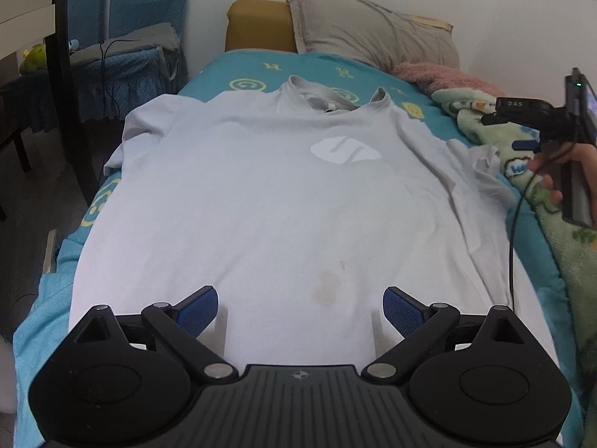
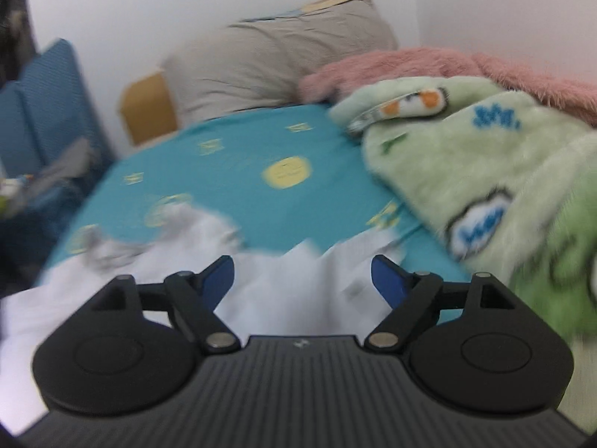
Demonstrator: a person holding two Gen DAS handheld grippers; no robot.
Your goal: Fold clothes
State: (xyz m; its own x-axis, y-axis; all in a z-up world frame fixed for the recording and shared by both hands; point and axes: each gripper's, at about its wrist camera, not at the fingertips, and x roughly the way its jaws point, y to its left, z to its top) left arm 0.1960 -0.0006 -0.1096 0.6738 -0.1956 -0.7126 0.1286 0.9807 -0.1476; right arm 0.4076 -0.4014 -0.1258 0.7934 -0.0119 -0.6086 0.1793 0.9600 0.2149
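One garment: a pale grey T-shirt point(image 1: 268, 194) lies front up on a bed, collar toward the pillow, hem toward the camera.
Bed: a teal sheet point(image 1: 238, 71) printed with yellow smiley faces shows around the shirt.
Shirt condition: the body lies mostly flat; a white logo sits on the chest and a faint brownish stain shows near the hem.
Sleeves: the left sleeve point(image 1: 149, 127) spreads outward toward the bed edge; the right sleeve point(image 1: 481, 171) is rumpled and bunched beside a green blanket point(image 2: 477, 171).
Left gripper point(image 1: 300, 308): hovers low over the hem, its blue pads spread wide, nothing between them.
Right gripper point(image 2: 302, 280): also spread wide and empty, above the white cloth on the shirt's right side; this view is blurred by motion, so exact contact cannot be judged.
Surroundings: a grey pillow point(image 1: 377, 33) and a pink fuzzy throw point(image 2: 429, 63) rest at the head of the bed.
Progress: no fold appears made; the shirt looks only laid out.
Remaining: judging by the layout, the rumpled sleeve needs smoothing, both sides need folding inward, then the length needs folding.
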